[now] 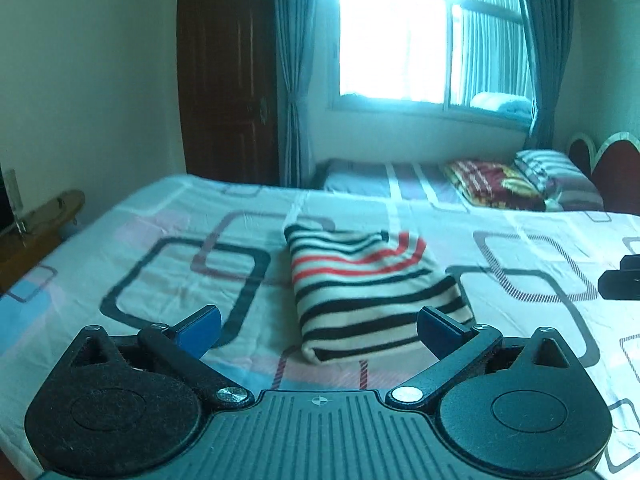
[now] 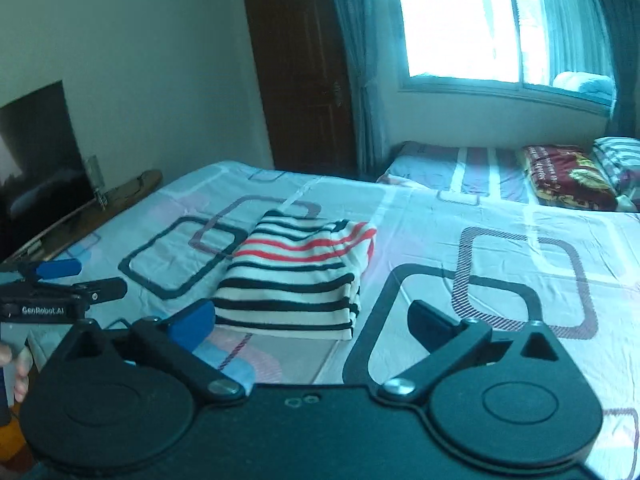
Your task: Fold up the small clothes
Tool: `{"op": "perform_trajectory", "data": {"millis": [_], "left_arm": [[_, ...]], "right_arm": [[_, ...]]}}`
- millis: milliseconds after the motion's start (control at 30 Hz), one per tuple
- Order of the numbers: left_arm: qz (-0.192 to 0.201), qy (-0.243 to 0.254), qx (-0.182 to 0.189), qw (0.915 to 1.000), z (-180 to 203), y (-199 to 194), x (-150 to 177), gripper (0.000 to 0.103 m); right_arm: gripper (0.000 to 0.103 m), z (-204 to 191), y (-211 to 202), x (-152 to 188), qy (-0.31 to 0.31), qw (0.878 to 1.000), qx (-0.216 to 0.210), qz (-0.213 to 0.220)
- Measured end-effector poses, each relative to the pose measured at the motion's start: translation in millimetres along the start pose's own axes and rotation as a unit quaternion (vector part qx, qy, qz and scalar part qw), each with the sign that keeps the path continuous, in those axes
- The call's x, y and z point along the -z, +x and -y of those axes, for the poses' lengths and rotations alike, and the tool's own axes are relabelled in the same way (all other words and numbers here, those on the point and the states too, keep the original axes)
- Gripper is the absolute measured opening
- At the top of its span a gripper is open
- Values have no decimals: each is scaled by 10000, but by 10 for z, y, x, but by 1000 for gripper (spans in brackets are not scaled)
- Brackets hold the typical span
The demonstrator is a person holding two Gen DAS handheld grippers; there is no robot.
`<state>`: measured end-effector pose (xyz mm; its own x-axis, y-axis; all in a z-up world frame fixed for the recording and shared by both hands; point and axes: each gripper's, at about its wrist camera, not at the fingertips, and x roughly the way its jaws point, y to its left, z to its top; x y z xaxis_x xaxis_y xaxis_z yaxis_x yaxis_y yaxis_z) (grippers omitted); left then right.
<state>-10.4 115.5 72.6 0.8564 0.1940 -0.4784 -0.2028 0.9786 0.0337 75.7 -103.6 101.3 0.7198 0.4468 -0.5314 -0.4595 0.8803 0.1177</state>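
The striped garment [image 1: 368, 292] lay folded on the bed [image 1: 520, 240], at centre frame in both views. The left hand-held gripper [image 1: 319, 330] and the right hand-held gripper [image 2: 312, 324] stood wide apart, clear of the garment, holding nothing.

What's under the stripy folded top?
The folded striped top lies on the patterned bedsheet, whose rounded squares show all around it. The part of the sheet beneath the top is covered, so that cannot be seen.
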Motion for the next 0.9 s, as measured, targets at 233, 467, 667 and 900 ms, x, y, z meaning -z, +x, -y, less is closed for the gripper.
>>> {"op": "perform_trajectory", "data": {"millis": [233,467,667,900], "left_arm": [[131,-42,202,9997,90,-242,6,103],[158,-29,502,9986,234,-356,41,103],[136,17,539,9985,256,-366,46,103],[89,46,535,9985,230,-332,40,103]], "right_arm": [[102,-133,-225,55,-36,9997,207,156],[102,-216,-279,151,-5,9994,314,117],[102,-248,-321,175,-1,9991,394,181],[102,-261,-299,169,28,9991,379,165]]}}
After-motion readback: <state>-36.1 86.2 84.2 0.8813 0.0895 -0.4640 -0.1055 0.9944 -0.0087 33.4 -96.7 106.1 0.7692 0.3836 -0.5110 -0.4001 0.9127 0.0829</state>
